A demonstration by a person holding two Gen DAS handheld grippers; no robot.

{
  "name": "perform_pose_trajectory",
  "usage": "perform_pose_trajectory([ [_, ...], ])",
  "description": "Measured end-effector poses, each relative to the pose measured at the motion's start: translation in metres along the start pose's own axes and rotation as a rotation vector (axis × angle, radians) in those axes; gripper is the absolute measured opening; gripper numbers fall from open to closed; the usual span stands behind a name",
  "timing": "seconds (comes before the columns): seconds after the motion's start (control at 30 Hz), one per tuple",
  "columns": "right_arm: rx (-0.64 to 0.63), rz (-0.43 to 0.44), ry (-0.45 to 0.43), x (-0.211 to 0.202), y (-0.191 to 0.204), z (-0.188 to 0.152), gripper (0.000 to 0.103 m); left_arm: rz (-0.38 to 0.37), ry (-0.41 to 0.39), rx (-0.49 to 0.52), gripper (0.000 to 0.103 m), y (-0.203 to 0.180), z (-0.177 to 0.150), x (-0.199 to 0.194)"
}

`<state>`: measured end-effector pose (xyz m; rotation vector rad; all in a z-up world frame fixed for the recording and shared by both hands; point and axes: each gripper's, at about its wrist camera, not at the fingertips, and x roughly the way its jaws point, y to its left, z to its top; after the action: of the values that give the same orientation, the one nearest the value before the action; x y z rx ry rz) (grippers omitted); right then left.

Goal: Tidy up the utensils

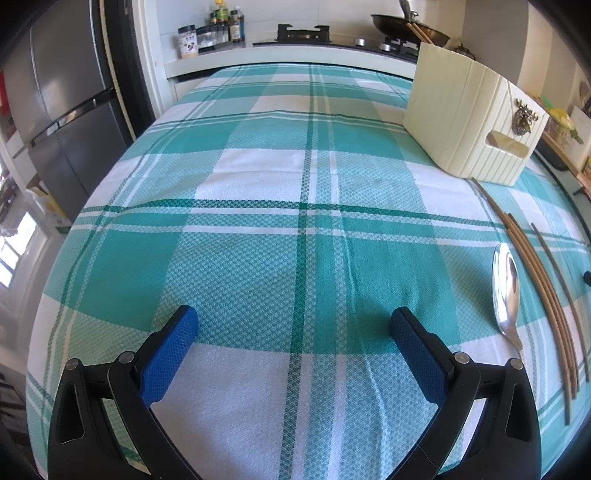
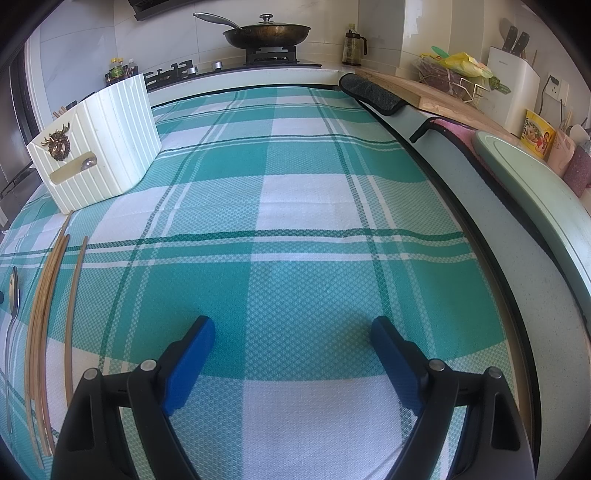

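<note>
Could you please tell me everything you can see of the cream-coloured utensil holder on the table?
The utensil holder is a cream, ribbed box that looks like plastic, standing upright on the checked tablecloth, away from both grippers. One end wall has a slot-shaped handle cutout and carries a small bronze-coloured deer-head ornament above it. Through the cutout in the right wrist view a shiny rounded metal piece shows inside. A few wooden sticks, probably chopsticks, poke above its far rim. The tip of one chopstick lying on the cloth reaches its base.

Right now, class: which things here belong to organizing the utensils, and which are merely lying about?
Belong to the job:
spoon
chopsticks
cream holder

Lying about:
frying pan
sauce bottles
knife block
</note>
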<state>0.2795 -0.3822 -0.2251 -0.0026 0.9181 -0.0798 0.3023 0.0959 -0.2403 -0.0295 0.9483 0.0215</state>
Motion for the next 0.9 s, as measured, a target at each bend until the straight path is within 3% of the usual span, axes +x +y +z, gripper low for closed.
perform_pose_trajectory([
  [0.4, 0.000, 0.001, 0.000, 0.000, 0.001, 0.000, 0.088, 0.006, 0.000, -0.004, 0.103, 0.001, 0.000, -0.001],
  [0.53, 0.000, 0.001, 0.000, 0.000, 0.000, 0.000, 0.088, 0.043, -0.006, -0.035, 0.102, 0.002, -0.004, -0.008],
  [0.6, 0.000, 0.000, 0.000, 0.000, 0.001, 0.000, 0.088, -0.008, -0.028, -0.079, 0.102, -0.002, -0.010, -0.024],
  [0.7, 0.000, 0.001, 0.000, 0.000, 0.000, 0.000, 0.088, -0.120, -0.043, -0.104, 0.102, -0.029, -0.016, -0.048],
  [0.8, 0.000, 0.001, -0.001, 0.000, 0.000, 0.000, 0.088, -0.191, -0.034, -0.057, 0.102, -0.074, -0.020, -0.063],
  [0.9, 0.000, 0.001, -0.001, 0.000, 0.000, 0.000, 0.088, -0.171, -0.022, 0.053, 0.102, -0.125, -0.025, -0.067],
])
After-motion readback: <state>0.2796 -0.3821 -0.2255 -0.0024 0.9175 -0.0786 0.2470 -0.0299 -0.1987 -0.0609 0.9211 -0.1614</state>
